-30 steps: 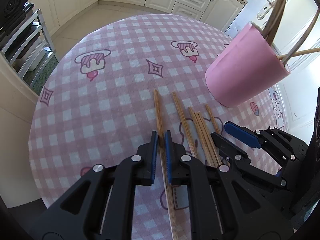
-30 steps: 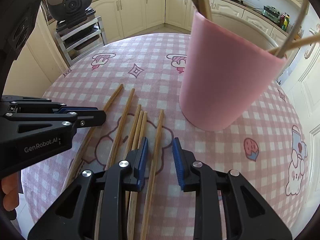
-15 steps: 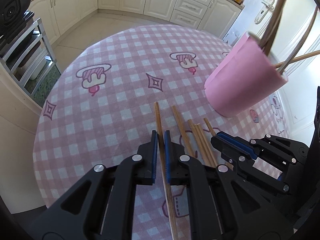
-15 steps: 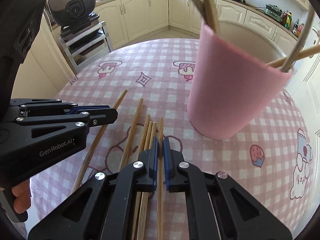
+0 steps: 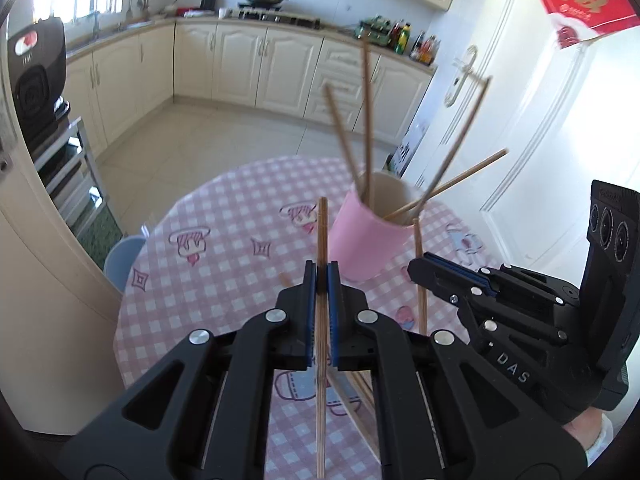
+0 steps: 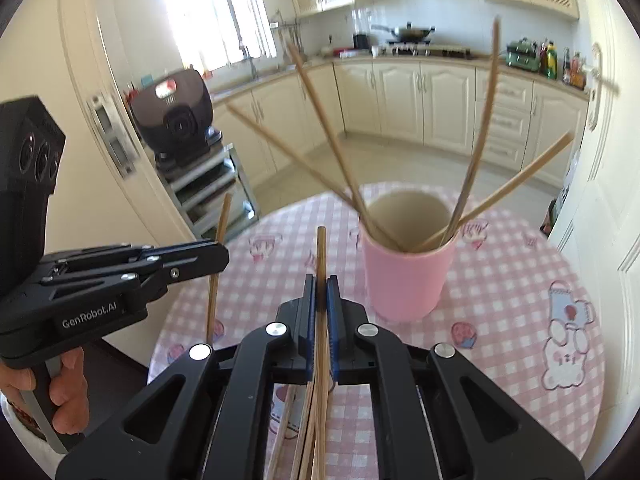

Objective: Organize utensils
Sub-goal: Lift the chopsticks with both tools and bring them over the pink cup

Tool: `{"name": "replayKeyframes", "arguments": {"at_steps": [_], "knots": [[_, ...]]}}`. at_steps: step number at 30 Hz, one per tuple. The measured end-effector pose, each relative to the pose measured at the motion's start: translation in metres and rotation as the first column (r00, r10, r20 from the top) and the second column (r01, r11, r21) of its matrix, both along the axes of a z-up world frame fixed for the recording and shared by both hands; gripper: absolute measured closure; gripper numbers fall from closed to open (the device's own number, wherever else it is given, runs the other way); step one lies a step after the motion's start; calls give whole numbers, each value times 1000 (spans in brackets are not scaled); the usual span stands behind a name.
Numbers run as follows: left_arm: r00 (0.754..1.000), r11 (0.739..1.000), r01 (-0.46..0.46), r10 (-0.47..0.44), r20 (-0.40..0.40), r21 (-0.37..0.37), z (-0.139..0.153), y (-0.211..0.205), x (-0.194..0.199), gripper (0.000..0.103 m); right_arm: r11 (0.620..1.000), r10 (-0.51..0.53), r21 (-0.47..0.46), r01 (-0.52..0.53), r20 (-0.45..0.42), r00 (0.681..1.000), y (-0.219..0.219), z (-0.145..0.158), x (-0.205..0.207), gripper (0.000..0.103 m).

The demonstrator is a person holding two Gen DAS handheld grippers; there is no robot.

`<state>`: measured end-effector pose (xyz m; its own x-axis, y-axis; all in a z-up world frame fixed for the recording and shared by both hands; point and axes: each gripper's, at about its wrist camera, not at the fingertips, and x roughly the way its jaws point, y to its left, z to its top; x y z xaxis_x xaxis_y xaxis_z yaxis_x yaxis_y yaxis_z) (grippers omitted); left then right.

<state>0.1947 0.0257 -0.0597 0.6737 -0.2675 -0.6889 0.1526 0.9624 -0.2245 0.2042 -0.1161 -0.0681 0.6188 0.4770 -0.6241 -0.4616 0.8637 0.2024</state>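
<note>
Kitchen cabinets (image 5: 240, 64) line the far wall, and at far left a black appliance (image 5: 36, 72) sits on a metal rack. Below them a round table under a pink checked cloth (image 5: 224, 264) fills the middle. Toward the left, the left gripper (image 5: 321, 276) has its blue pads pressed together on a single wooden chopstick (image 5: 322, 232), which points up and away between them, clear of the cloth. More chopsticks (image 5: 356, 404) lie on the cloth beneath the grippers. Right of centre stands a pink cup (image 5: 372, 244) with several chopsticks leaning out of its mouth. Further right, the right gripper (image 6: 321, 280) likewise pinches its own chopstick (image 6: 321, 252), raised with its tip near the cup's left side; a hand (image 6: 60, 392) grips the left tool's handle in that view.
</note>
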Motion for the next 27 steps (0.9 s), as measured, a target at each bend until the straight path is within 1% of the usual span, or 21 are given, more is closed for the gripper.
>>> {"name": "replayKeyframes", "arguments": {"at_steps": [2,4,9,12,18,23,27], "knots": [[999,1000,10,-10,31,1,12,0,-8,97,1000,-11,21,10,39,999,-6,14,-9,99],[998,1000,21,-21,58,8,21,-6,-15,97,1000,-25,21,23,81,996,-13,26,-18,99],[993,1000,29,-29,118,3,36,-14,-34,97,999,-52,19,49,166,985,-29,43,-38,99],[985,1000,24,-26,168,15,43,-21,-41,97,998,-56,21,53,175,983,-32,45,-43,99],[979,1000,17,-19,202,11,55,-25,-48,97,997,-75,36,69,197,977,-45,53,-52,99],[971,1000,17,-16,238,-5,63,-29,-46,97,996,-84,43,77,220,972,-52,60,-55,99],[969,1000,21,-16,246,-18,67,-32,-40,97,996,-90,31,85,239,967,-54,67,-53,99]]}}
